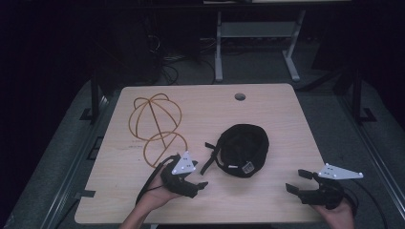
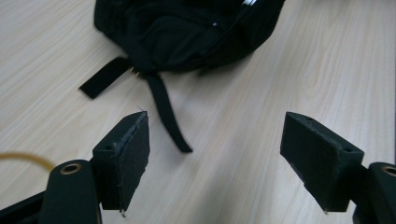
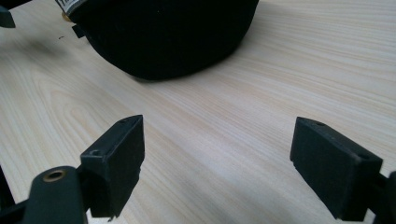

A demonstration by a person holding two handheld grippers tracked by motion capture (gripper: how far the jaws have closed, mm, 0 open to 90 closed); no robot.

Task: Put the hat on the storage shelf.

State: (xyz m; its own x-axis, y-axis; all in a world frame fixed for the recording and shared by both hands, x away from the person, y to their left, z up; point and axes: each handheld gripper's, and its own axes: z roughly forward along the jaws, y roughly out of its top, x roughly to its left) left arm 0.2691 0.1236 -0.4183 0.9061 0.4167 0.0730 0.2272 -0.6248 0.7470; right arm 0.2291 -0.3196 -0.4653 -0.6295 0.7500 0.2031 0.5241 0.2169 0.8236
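Observation:
A black cap point(image 1: 241, 150) lies crown down in the middle of the light wooden table point(image 1: 286, 119), its two loose straps point(image 1: 209, 160) trailing to the left. A gold wire head-shaped frame point(image 1: 155, 125) lies on its side at the table's left. My left gripper point(image 1: 198, 177) hovers near the front edge, just left of the cap, pointing at it. In the left gripper view the cap point(image 2: 187, 32) and a strap point(image 2: 168, 112) lie ahead of the open left gripper point(image 2: 217, 126). My right gripper point(image 1: 298, 182) stands open at the front right; its view shows the cap point(image 3: 163, 37) beyond the empty right gripper point(image 3: 217, 128).
A round cable hole point(image 1: 239, 97) sits near the table's far edge. Behind the table stand a white desk frame point(image 1: 218, 47) and tangled cables point(image 1: 167, 67) on the dark floor. Bare wood lies between the cap and the front edge.

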